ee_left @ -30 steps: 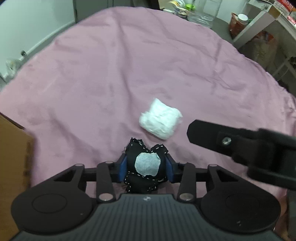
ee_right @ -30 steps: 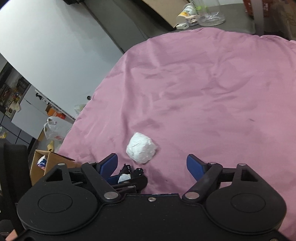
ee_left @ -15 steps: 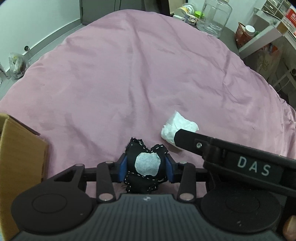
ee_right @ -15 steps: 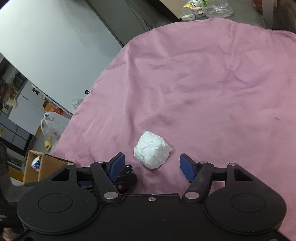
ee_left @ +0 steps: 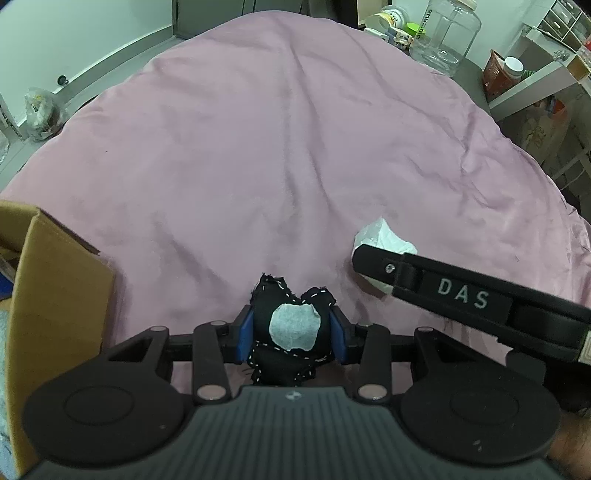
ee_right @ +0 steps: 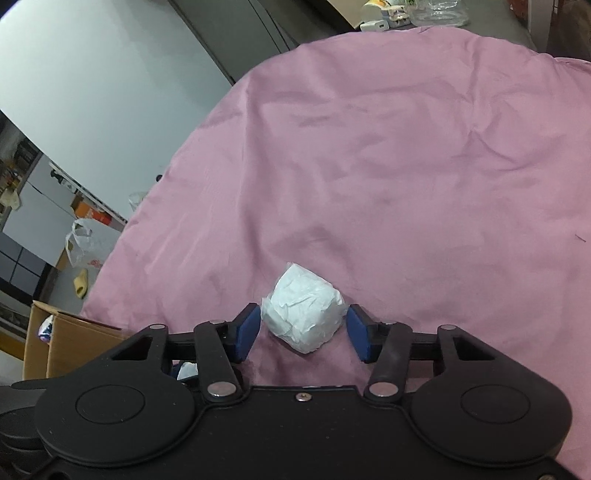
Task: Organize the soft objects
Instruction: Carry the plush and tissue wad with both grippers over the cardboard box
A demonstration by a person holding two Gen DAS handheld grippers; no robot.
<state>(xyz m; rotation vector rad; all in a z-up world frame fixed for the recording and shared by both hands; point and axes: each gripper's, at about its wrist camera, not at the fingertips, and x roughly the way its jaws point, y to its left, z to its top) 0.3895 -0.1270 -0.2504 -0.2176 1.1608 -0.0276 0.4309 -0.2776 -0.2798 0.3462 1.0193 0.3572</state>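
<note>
A black stitched soft toy (ee_left: 291,326) with a white round patch sits between the blue pads of my left gripper (ee_left: 291,332), which is shut on it just above the pink cloth (ee_left: 277,147). A crumpled white paper wad (ee_right: 303,310) lies on the cloth between the blue pads of my right gripper (ee_right: 303,328). Those jaws are closing, and the pads stand right at the wad's sides without squeezing it. In the left wrist view the wad (ee_left: 384,236) is partly hidden behind a black finger (ee_left: 424,280) of the right gripper.
An open cardboard box (ee_left: 55,295) stands off the cloth's left edge and also shows low on the left as the box (ee_right: 66,343). Jars and a clear container (ee_left: 443,33) crowd the far side. A shelf (ee_left: 535,81) stands at the right.
My right gripper moved forward over the white wad and its jaws narrowed until the wad lay between the pads. My left gripper drifted left with the black toy, and the box came into view.
</note>
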